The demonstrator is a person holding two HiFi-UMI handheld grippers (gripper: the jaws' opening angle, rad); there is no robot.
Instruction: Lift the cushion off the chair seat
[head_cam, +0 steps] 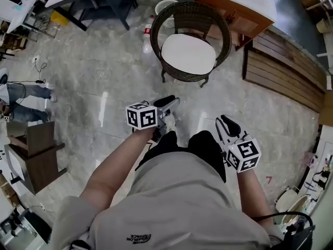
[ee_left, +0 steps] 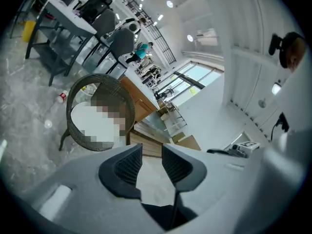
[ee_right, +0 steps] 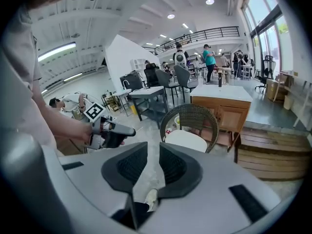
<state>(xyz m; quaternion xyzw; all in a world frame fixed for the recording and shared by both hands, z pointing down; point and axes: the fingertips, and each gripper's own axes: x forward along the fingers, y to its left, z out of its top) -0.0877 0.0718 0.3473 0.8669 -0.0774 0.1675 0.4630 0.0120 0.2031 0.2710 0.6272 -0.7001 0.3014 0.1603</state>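
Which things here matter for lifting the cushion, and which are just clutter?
Job: cushion, chair, left gripper, right gripper.
Lying about: basket, bottle, wooden steps, yellow bin.

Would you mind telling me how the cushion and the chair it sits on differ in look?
The cushion is white and smooth; the wicker chair is dark and woven. The cushion lies flat on the seat, while the chair stands on legs with its back curving round it. Both have rounded outlines.
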